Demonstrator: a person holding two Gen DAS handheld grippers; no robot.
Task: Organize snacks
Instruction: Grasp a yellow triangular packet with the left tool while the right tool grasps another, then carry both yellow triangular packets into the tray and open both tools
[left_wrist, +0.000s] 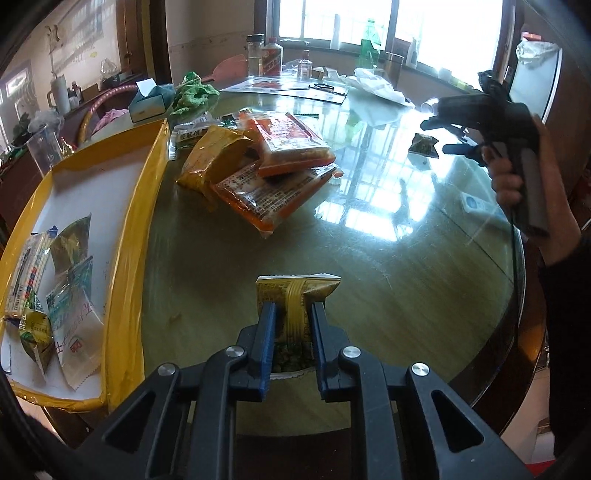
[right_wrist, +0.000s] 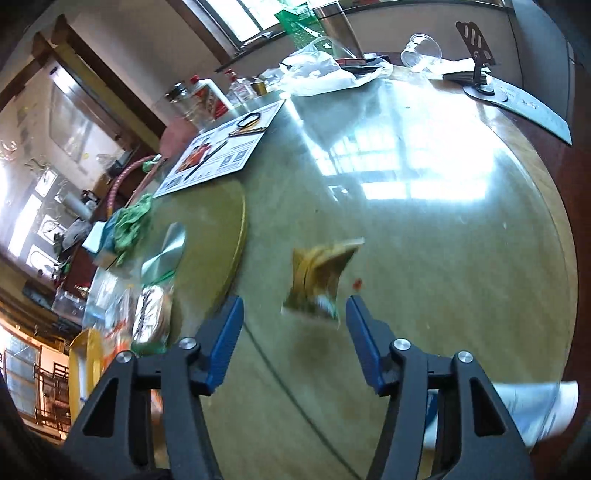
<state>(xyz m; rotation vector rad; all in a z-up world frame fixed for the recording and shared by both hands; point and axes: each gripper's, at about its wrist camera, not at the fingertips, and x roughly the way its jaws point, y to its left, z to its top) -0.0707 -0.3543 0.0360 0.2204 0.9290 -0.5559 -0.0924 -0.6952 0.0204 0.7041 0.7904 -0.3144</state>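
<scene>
One yellow packet (left_wrist: 295, 295) sits pinched in your left gripper (left_wrist: 291, 314): carry it level over the yellow tray (left_wrist: 147, 192), release low. Your right gripper (right_wrist: 295, 325), spread wide, closes on the small packet (right_wrist: 319, 280).

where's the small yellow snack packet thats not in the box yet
Right wrist view: the small yellow snack packet lies alone on the glass tabletop, just ahead of the open right gripper.

Two orange snack packs (left_wrist: 291, 144) lay stacked mid-frame, one yellow bag (left_wrist: 210, 155) beside them, and one yellow tray (left_wrist: 147, 206) at left.
</scene>
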